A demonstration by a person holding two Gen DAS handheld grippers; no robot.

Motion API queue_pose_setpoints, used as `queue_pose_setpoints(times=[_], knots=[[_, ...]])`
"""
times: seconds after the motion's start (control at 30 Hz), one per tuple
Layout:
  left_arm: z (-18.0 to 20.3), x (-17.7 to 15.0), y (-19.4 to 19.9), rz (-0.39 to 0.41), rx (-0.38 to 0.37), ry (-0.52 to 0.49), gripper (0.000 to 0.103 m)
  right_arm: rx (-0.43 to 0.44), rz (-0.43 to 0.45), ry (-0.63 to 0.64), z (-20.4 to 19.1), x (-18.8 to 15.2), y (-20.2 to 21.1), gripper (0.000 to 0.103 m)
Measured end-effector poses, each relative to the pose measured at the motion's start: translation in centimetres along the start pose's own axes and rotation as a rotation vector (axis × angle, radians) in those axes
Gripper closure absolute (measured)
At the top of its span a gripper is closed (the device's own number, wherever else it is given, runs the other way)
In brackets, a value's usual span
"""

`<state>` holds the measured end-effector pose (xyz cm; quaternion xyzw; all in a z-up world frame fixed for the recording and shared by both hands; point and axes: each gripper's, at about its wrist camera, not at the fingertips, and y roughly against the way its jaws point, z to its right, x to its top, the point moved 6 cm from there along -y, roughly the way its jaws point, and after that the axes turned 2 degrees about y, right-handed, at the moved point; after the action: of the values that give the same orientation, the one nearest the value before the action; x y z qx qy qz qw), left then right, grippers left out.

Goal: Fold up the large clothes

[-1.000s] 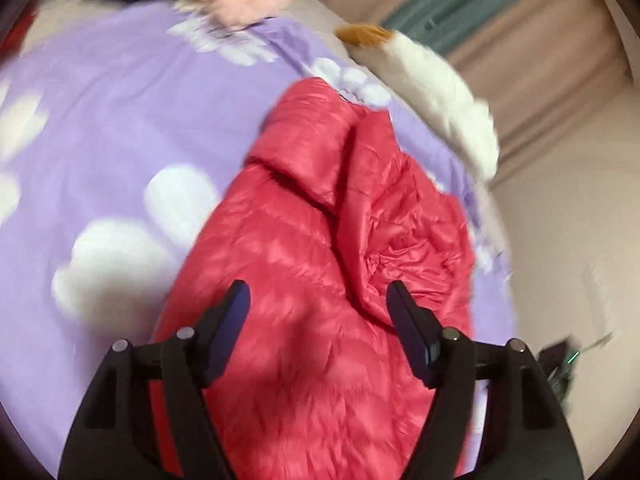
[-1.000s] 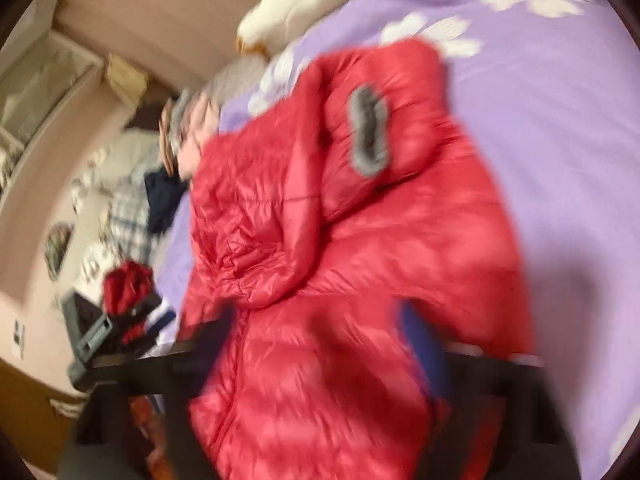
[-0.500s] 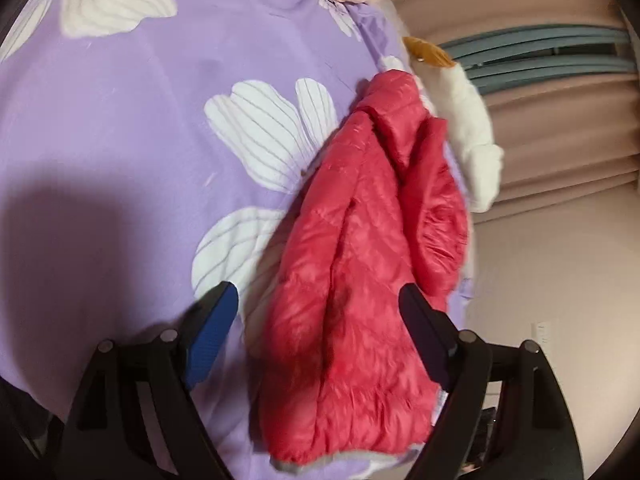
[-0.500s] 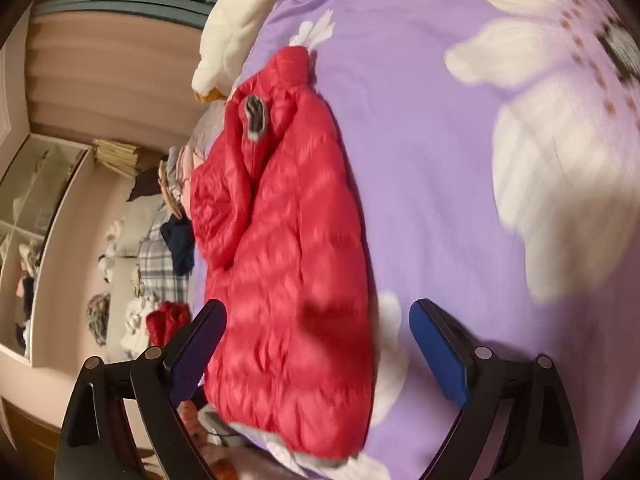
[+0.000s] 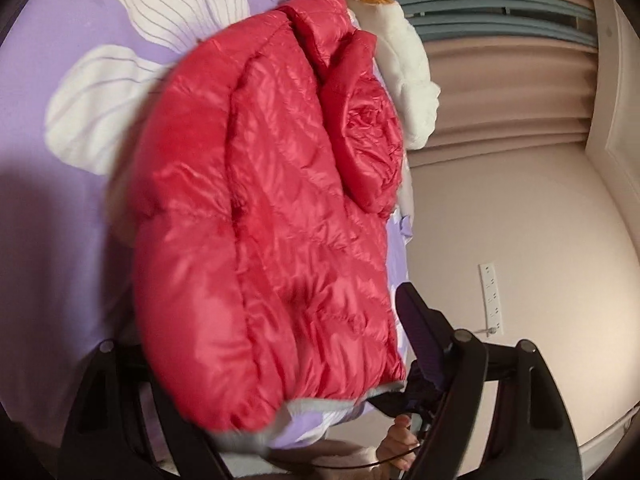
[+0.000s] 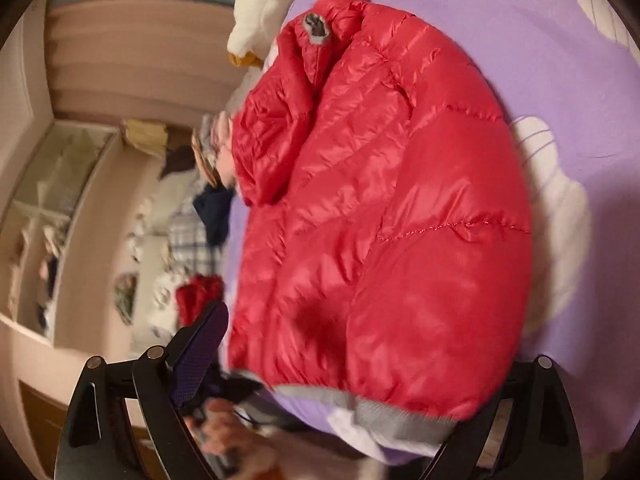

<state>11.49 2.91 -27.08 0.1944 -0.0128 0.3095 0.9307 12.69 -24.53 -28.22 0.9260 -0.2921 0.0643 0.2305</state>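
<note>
Two claws are hanging over one red puffer jacket (image 5: 264, 200) that's lying on a purple flowered bedspread (image 5: 48, 208). In the left wrist view, the left claw (image 5: 260, 344) is spread wide with the jacket's grey-trimmed hem bulging up between its jaws; they've just been closing a little, not visibly pinching it. The fabric is looking shiny, quilted, puffy. In the right wrist view, the right claw (image 6: 372, 356) is also straddling the jacket (image 6: 380, 208) hem, tilted sideways, jaws apart.
</note>
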Motion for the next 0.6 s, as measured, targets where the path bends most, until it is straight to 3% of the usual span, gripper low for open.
queue_pose_setpoints(times=[0.13,0.2,0.27,0.37,0.43,0.53,0.6], knots=[[0.9,-0.4,-1.9,-0.035,-0.086,-0.008,0.031,-0.032,0.034,0.001,0.2,0.7,-0.2,0.011],[1.0,-0.4,-2.8,-0.034,-0.040,-0.049,0.035,-0.061,0.049,0.039,-0.1,0.8,-0.3,0.013],[0.7,-0.4,-3.4,-0.036,0.027,-0.074,0.054,-0.100,0.069,0.083,-0.2,0.9,-0.5,0.018],[-0.9,-0.1,-3.1,0.021,0.102,-0.019,0.079,-0.203,0.101,0.152,0.6,0.9,-0.7,0.044],[-1.8,0.0,-2.8,0.057,0.133,0.015,0.086,-0.257,0.125,0.179,1.5,0.9,-0.3,0.078],[-1.0,0.0,-3.4,0.080,0.245,-0.092,0.087,-0.275,0.151,0.231,2.5,0.7,0.1,0.093],[-0.4,-0.3,-3.6,0.103,0.294,-0.157,0.087,-0.295,0.153,0.259,2.4,0.7,0.1,0.094]])
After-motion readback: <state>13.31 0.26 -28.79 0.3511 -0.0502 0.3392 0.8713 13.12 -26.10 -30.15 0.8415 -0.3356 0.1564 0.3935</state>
